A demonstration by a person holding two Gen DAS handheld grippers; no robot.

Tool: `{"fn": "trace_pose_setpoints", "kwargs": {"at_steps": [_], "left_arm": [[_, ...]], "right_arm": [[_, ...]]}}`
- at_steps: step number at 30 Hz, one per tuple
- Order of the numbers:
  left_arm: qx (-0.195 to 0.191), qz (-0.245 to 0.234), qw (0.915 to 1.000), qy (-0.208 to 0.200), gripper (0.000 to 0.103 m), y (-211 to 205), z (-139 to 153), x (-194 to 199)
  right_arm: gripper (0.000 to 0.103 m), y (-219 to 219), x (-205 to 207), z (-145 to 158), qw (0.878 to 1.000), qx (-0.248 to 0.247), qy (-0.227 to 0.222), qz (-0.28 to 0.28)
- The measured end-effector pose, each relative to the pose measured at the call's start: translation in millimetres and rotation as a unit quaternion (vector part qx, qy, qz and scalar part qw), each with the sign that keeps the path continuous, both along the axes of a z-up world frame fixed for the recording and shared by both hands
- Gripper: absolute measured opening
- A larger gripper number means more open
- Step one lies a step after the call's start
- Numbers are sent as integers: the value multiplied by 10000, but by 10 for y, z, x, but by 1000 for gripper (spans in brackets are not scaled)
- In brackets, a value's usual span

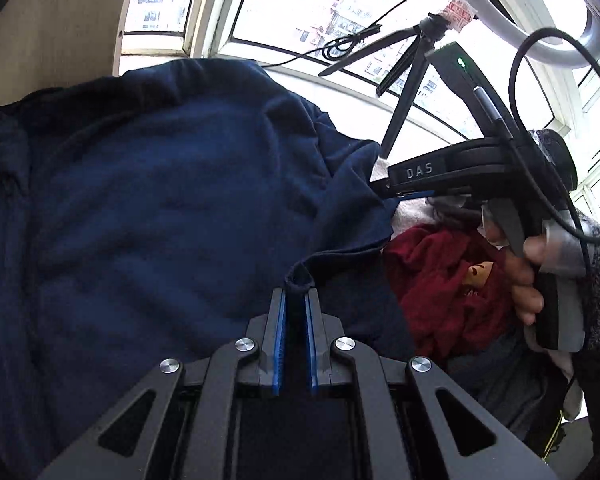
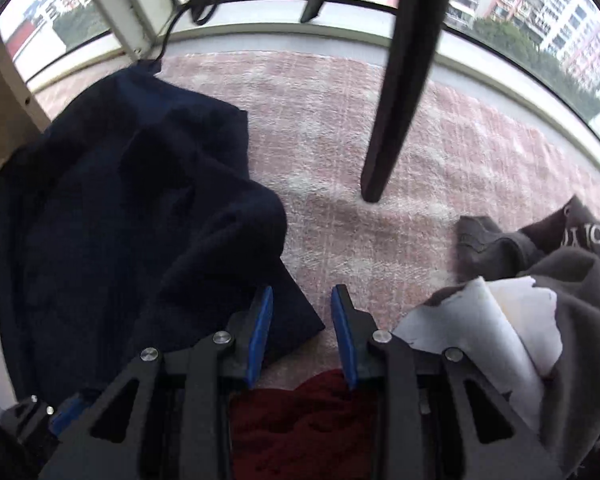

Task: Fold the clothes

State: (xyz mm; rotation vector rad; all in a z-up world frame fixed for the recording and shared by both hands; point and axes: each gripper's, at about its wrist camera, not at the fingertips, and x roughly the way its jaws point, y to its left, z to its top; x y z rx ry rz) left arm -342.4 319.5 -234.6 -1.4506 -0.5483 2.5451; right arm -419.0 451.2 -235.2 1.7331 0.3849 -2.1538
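Note:
A navy garment [image 1: 160,184] lies spread over the surface and fills most of the left wrist view. My left gripper [image 1: 296,294] is shut on a bunched bit of its near edge, which pokes out above the blue pads. In that view my right gripper [image 1: 382,192], held by a hand [image 1: 524,280], points at the garment's right edge. In the right wrist view the right gripper [image 2: 300,298] stands open just above the rug. A corner of the navy garment [image 2: 120,220] reaches under its left finger [image 2: 262,320], and the pads do not press on it.
A red garment [image 1: 440,276] lies bunched to the right of the navy one and shows under the right gripper [image 2: 300,420]. A grey garment [image 2: 572,300] with a white piece [image 2: 480,328] lies further right on the pinkish rug [image 2: 340,140]. A black tripod leg [image 2: 404,80] stands ahead, before the window.

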Motion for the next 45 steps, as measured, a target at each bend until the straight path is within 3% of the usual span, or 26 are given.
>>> {"fn": "trace_pose_setpoints", "kwargs": {"at_steps": [1, 6, 10, 13, 15, 17, 20, 22, 23, 26, 31, 36, 39, 45], "left_arm": [[-1, -20, 10000, -14, 8, 8, -4, 0], [132, -21, 9999, 7, 8, 13, 9, 18], [345, -29, 9994, 11, 8, 26, 14, 50], [400, -30, 9992, -30, 8, 43, -16, 79], [511, 65, 9986, -87, 8, 9, -55, 95], [624, 165, 9978, -155, 8, -33, -97, 106], [506, 208, 9982, -253, 14, -75, -126, 134], [499, 280, 9980, -275, 19, -129, -117, 178], [568, 361, 9973, -305, 21, -169, -106, 213], [763, 425, 9956, -328, 22, -209, -51, 342], [1313, -136, 9901, -479, 27, 124, -35, 410], [1259, -253, 9906, -479, 27, 288, -60, 288], [1017, -265, 9938, -363, 28, 294, -23, 264], [1007, -322, 9934, -448, 28, 290, -120, 227]], "right_arm": [[5, -20, 21, 7, 10000, -20, 31, 73], [4, 46, 36, 218, 9987, -472, 170, -76], [4, -28, 47, 655, 9947, -845, 585, 0], [4, -242, 4, 876, 9905, -1203, 642, 168], [4, -461, -64, 896, 9866, -1520, 511, 315], [4, -782, -137, 804, 9779, -1948, -20, 764], [16, -828, -109, 787, 9834, -1667, 100, 705], [37, -699, -77, 801, 9870, -1453, 308, 607], [39, -568, -67, 761, 9890, -1359, 270, 524], [39, -304, -87, 587, 9942, -988, 167, 386], [39, -123, -311, 312, 9969, -789, -61, 3], [39, -140, -507, 299, 9955, -933, 115, -72], [39, -227, -560, 329, 9931, -1168, -9, 58], [39, -436, -622, 275, 9959, -881, 12, -188]]}}
